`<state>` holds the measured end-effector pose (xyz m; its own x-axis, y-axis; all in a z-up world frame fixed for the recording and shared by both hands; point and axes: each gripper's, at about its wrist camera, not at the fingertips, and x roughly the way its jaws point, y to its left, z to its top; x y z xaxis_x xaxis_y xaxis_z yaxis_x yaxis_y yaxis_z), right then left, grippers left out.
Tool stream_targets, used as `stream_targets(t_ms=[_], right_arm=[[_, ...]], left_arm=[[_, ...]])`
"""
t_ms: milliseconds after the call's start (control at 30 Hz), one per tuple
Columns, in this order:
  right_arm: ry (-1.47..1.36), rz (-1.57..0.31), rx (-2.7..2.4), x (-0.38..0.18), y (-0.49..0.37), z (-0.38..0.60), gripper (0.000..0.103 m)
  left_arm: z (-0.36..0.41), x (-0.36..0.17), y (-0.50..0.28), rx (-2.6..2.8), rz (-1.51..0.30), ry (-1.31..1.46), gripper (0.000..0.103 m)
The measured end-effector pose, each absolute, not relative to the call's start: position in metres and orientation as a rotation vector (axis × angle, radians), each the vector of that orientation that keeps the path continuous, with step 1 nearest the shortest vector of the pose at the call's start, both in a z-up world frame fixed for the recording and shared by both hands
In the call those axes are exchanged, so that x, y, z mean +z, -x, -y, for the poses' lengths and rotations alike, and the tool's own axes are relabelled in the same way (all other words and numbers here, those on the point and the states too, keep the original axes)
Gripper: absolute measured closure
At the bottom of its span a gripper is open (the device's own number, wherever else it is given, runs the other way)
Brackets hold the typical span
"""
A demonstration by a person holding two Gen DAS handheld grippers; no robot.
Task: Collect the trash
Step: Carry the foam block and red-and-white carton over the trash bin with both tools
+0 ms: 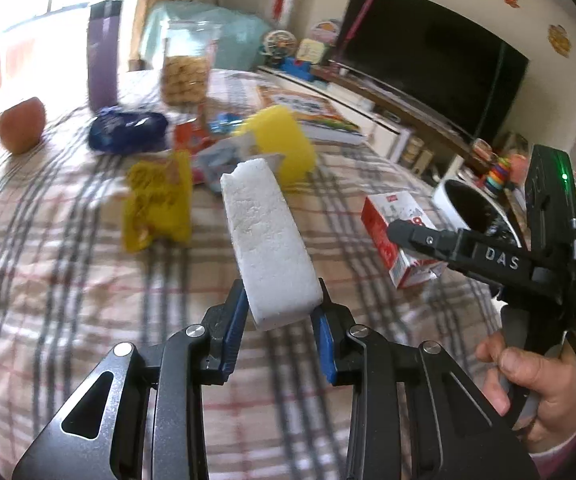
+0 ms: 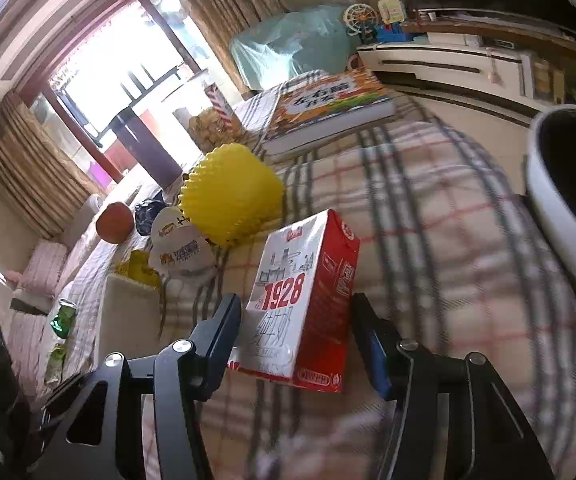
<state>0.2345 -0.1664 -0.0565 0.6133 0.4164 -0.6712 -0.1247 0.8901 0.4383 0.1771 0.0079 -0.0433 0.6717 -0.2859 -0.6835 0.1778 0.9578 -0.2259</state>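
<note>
My left gripper [image 1: 281,312] is shut on a white foam block [image 1: 265,244] and holds it above the plaid tablecloth [image 1: 67,280]. My right gripper [image 2: 298,332] is open, its fingers on either side of a red and white milk carton [image 2: 304,300] lying on the cloth; contact is not clear. In the left wrist view the right gripper [image 1: 404,236] reaches over the same carton [image 1: 388,236]. A white bin with a black liner [image 1: 472,208] stands at the table's right edge, also in the right wrist view [image 2: 560,224].
On the table lie a yellow snack wrapper [image 1: 159,204], a blue packet [image 1: 127,132], a yellow spiky ball [image 2: 229,192], a crumpled white wrapper [image 2: 181,248], an orange fruit [image 1: 21,124], a biscuit jar [image 1: 187,68], a purple bottle [image 1: 103,56] and a book [image 2: 328,104].
</note>
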Motion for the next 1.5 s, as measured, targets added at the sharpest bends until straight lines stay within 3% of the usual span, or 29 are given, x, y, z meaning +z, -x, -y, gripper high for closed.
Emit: stream_targets(t_ms=[633, 1500], right_arm=[[-0.461, -0.776, 0.228, -0.035, -0.181, 0.263, 0.048], [-0.548, -0.693, 0.069, -0.024, -0.18, 0.368, 0.048]], left_arm=[[0.087, -0.035, -0.184, -0.461, -0.81, 0.061, 0.073], [0.198, -0.02, -0.209, -0.618, -0.798, -0.068, 0.073]])
